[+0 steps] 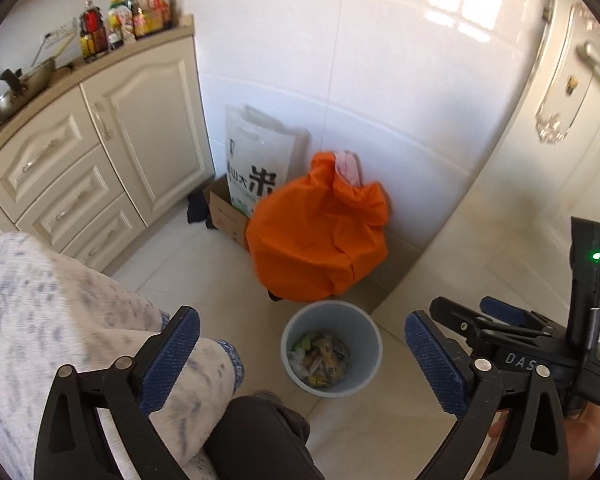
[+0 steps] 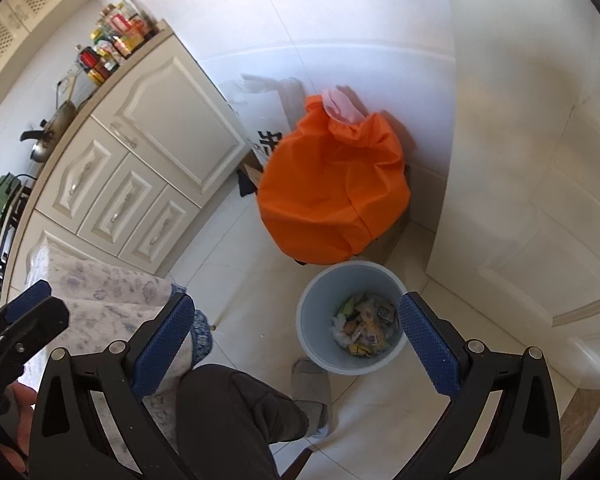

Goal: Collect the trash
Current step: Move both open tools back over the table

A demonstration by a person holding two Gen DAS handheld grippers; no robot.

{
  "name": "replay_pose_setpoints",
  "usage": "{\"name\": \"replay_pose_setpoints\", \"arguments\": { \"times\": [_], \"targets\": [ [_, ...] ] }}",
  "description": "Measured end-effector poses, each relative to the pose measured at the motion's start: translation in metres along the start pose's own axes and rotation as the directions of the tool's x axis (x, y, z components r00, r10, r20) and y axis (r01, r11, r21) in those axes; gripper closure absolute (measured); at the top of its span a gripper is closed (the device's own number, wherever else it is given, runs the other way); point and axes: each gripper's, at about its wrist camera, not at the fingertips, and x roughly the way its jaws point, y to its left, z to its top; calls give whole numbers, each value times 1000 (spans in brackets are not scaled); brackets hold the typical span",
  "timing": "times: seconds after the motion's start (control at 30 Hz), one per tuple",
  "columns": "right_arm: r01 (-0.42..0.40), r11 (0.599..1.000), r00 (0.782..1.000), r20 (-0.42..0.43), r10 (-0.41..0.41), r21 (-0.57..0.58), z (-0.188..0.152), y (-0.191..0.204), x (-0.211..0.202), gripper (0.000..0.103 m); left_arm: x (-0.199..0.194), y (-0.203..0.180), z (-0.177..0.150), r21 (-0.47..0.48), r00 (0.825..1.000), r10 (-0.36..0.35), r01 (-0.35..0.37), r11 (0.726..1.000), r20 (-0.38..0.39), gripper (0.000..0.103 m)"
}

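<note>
Two grippers hang over a kitchen floor, both pointing steeply down, both with jaws spread wide and nothing between them. The left gripper [image 1: 302, 354] and the right gripper [image 2: 296, 342] each frame the same thing: a small pale blue bin [image 1: 374, 338] standing upright on the floor tiles, its round mouth facing up. Crumpled wrappers and scraps of trash [image 1: 320, 358] lie in the bottom of it; the bin is far from full.

The bin sits below and ahead of both grippers, close to the middle between them. In the right wrist view its far rim lies just beside the right-hand blue pad, so the right gripper looks slightly nearer. A bulging orange bag [image 1: 320, 232] stands just behind the bin, against the white wall. The person's knee and a grey slipper [image 2: 312, 394] are just in front of the bin.
</note>
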Motion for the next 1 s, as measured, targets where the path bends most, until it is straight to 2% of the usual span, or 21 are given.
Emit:
{"name": "replay_pose_setpoints", "arguments": {
  "times": [0.3,0.5,0.7,1.0],
  "targets": [
    [-33,995,996,78,41,-94,1,61,-49,0,-83,34,-21,-47,991,10,-3,999,136,1],
    [-84,977,985,133,111,-194,0,125,-83,0,-160,84,-67,-107,970,46,-20,994,239,1],
    [-134,938,969,154,191,-321,-7,201,-107,0,-237,140,-114,-195,941,111,-50,980,319,1],
    [-211,843,935,149,321,-495,-34,305,-132,0,-327,206,-176,-323,895,233,-107,940,381,1]
  ]
}}
